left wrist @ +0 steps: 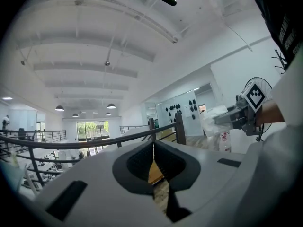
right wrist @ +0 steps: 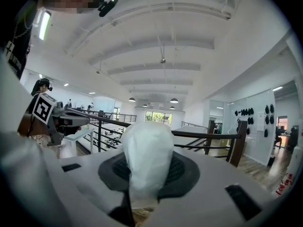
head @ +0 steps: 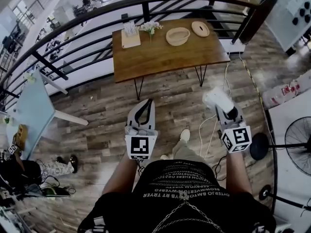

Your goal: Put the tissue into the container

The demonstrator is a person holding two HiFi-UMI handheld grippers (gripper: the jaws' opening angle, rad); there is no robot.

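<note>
Gripping tissue (right wrist: 147,145), R gripper (right wrist: 147,168); table (head: 160,57) w/ container (head: 178,36) ahead, railing (head: 146,12) beyond.

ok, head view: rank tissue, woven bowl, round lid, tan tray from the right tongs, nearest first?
1. The tissue, held in the right tongs.
2. The woven bowl and round lid, table's right half; too close to call.
3. The tan tray, table's left end.

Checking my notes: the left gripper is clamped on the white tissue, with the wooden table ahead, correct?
No, it's the right gripper that is clamped on the tissue, as the right gripper view shows. The wooden table is ahead.
</note>
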